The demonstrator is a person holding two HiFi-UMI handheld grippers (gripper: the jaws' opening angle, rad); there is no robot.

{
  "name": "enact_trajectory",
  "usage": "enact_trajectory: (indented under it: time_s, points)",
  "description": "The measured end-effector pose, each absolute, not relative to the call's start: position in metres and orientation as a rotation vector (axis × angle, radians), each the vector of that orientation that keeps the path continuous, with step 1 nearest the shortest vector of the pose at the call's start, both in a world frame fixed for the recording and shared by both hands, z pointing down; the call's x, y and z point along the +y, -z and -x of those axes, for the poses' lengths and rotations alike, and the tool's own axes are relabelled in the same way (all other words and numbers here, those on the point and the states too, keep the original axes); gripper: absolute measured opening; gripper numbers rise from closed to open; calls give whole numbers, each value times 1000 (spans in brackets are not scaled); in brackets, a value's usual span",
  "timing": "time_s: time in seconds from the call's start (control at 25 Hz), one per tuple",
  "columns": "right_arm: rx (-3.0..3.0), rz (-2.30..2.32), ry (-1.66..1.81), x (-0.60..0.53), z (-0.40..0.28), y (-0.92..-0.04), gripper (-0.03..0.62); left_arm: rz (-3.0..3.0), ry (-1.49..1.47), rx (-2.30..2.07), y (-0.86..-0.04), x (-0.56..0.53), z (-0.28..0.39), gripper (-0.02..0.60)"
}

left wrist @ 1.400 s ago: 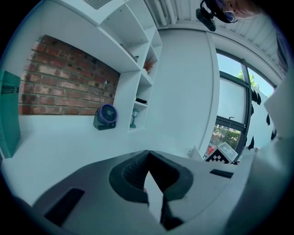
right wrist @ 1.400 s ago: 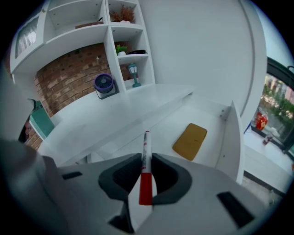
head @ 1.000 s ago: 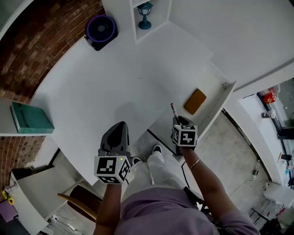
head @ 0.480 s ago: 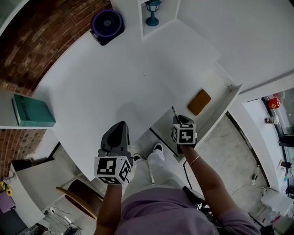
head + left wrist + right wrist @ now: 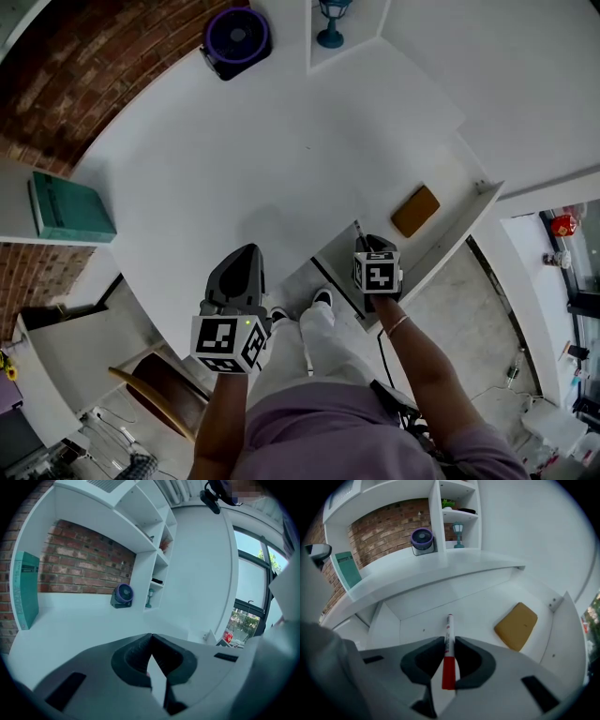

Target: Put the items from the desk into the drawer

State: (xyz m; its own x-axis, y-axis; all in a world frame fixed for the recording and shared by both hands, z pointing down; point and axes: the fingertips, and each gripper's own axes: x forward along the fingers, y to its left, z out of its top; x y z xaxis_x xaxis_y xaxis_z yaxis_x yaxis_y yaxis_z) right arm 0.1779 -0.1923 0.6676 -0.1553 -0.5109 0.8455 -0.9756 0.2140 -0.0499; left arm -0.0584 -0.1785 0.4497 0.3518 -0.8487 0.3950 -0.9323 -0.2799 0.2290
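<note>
Right tool [image 5: 369, 244] clenched on a red-capped pen [image 5: 448, 648], which sticks out forward past the jaws, over the open drawer [image 5: 461, 220]. Tan pad [image 5: 415, 211] lies on the drawer floor, apart from the pen. Left tool [image 5: 246, 261] clenched shut on nothing, at the near edge of the tabletop [image 5: 234, 159].

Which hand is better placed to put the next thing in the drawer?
Right: the right gripper holds a red marker above the open drawer; the left gripper is shut, empty.
</note>
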Motion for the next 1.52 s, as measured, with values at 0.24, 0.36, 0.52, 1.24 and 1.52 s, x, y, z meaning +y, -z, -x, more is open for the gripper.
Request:
enact_trajectory:
  time_s: [0.24, 0.36, 0.52, 1.24, 1.52]
  points:
    - [-1758, -1339, -813, -190, -175, -678, 72, -2184, -269, -1571, -453, -177, 67, 0]
    - [-1745, -1318, -810, -189, -174, -683, 71, -2179, -267, -1574, -453, -178, 70, 0]
    - [-1728, -1288, -794, -188, -173, -688, 71, -2170, -263, -1579, -453, -180, 73, 0]
    - [-1692, -1232, -744, -185, -170, -702, 72, -2153, -266, -1588, -457, -183, 81, 0]
    - [-1698, -1257, -770, -185, -172, -701, 91, -2153, -260, -1588, -454, -183, 82, 0]
